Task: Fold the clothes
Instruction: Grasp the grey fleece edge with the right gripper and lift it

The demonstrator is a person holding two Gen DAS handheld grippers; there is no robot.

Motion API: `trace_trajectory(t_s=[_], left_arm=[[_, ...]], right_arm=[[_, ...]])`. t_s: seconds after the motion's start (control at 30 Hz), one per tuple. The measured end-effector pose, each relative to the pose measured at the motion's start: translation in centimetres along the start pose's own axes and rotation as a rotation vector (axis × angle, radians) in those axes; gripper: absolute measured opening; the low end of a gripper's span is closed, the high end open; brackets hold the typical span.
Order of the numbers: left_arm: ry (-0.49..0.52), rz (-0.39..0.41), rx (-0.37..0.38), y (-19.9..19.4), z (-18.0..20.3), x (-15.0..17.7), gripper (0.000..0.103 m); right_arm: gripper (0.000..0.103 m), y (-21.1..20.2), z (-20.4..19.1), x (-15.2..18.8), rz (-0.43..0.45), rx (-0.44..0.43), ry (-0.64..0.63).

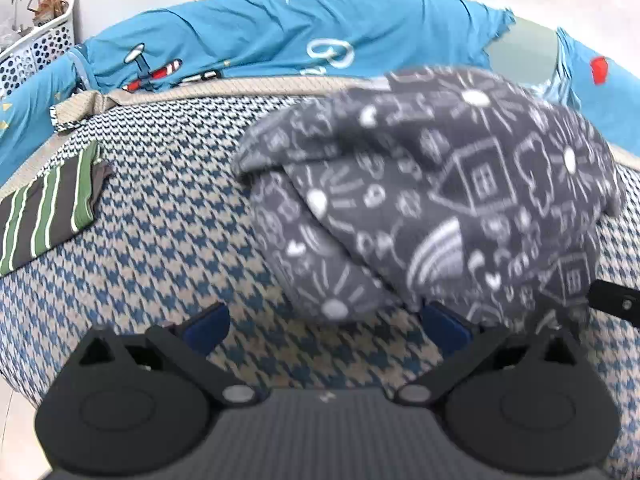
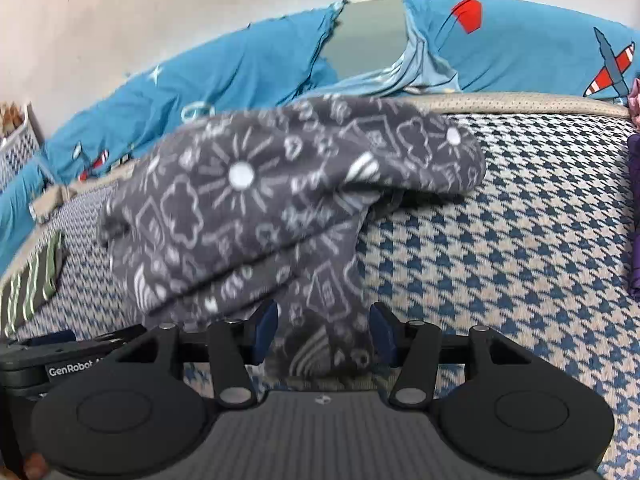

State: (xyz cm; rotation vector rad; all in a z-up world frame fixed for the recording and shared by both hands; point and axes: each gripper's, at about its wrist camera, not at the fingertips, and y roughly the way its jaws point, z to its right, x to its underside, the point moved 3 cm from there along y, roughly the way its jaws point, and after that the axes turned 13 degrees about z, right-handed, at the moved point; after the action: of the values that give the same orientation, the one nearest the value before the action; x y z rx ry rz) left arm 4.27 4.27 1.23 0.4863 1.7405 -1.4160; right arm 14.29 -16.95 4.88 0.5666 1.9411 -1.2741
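A grey fleece garment (image 1: 440,184) printed with white doodles lies bunched on the houndstooth bed cover (image 1: 160,248). My left gripper (image 1: 326,324) stands open over the bare cover. The garment's near edge hangs beside its right finger and nothing is between the pads. In the right wrist view a thick fold of the same garment (image 2: 260,200) fills the gap of my right gripper (image 2: 324,334), and both blue pads (image 2: 266,332) rest against the cloth. The left gripper's body (image 2: 68,368) shows at the lower left of that view.
A folded green-and-grey striped garment (image 1: 48,212) lies at the left of the bed. Blue bedding with aeroplane prints (image 1: 260,32) is heaped along the back. A white perforated basket (image 1: 36,52) stands at the far left. Purple cloth (image 2: 634,220) shows at the right edge.
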Motion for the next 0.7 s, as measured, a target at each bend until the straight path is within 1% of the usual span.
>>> trace_trajectory(t_s=[0.13,0.27,0.37,0.43,0.5,0.57,0.7], left_arm=[[-0.02,0.018,0.001,0.1,-0.1,-1.6,0.103],[-0.033,0.034,-0.004,0.7,-0.1,-3.5,0.103],[-0.056,0.036,-0.01,1.5,-0.2,-4.7,0.103],[-0.063,0.032,-0.001,1.9,-0.1,-5.0,0.103],[-0.063,0.027,0.01,2.2,0.3,-5.3,0.103],[-0.047,0.024,0.013,2.6,0.7,-5.4,0.103],[-0.014,0.002,0.013,3.5,1.6,-5.3,0.103]], right_arm=[[0.052,0.0,0.7,-1.4,0.039,-0.001,0.052],[0.058,0.6,1.4,-2.7,0.069,0.008,0.105],[0.059,1.3,1.6,-3.1,0.075,0.015,0.137],[0.06,1.8,1.8,-3.2,0.076,0.019,0.153],[0.067,2.2,2.0,-3.4,0.079,0.018,0.183],[0.071,2.6,2.4,-3.5,0.086,0.016,0.218],[0.076,3.6,3.1,-3.8,0.123,0.035,0.271]])
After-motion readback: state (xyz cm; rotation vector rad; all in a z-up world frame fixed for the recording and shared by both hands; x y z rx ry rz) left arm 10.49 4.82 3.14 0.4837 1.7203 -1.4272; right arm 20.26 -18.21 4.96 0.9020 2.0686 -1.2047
